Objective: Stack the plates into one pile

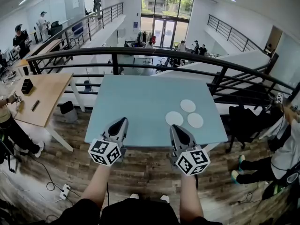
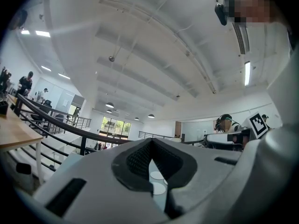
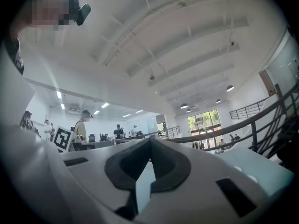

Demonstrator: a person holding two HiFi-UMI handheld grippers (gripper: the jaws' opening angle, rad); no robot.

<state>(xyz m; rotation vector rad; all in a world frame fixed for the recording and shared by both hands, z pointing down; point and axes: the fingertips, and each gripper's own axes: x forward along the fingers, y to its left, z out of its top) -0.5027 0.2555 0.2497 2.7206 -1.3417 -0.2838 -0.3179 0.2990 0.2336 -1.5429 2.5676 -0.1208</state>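
Pale blue rectangular surface (image 1: pixel 136 97), backed by a black metal railing (image 1: pixel 140 51) on an open mezzanine.

Contents: three white round flat plates (image 1: pixel 195 120) on its right half, lying singly in a loose triangle, near one another, none touching. No pile begun.

Left gripper (image 1: pixel 123 121): fingers together, nothing between them.

Right gripper (image 1: pixel 174 127): fingers together, nothing between them.

Both sit at the surface's near edge.

Governing relation: the nearest plate (image 1: pixel 174 118) lies just ahead of the right gripper, the other two beyond and to its right. The left gripper is well apart. Right hand judged the nearer.

Views: the head view alone shows all three plates and their spacing. The left gripper view shows two through its fingers' notch. The right gripper view shows only pale spots at its right margin.
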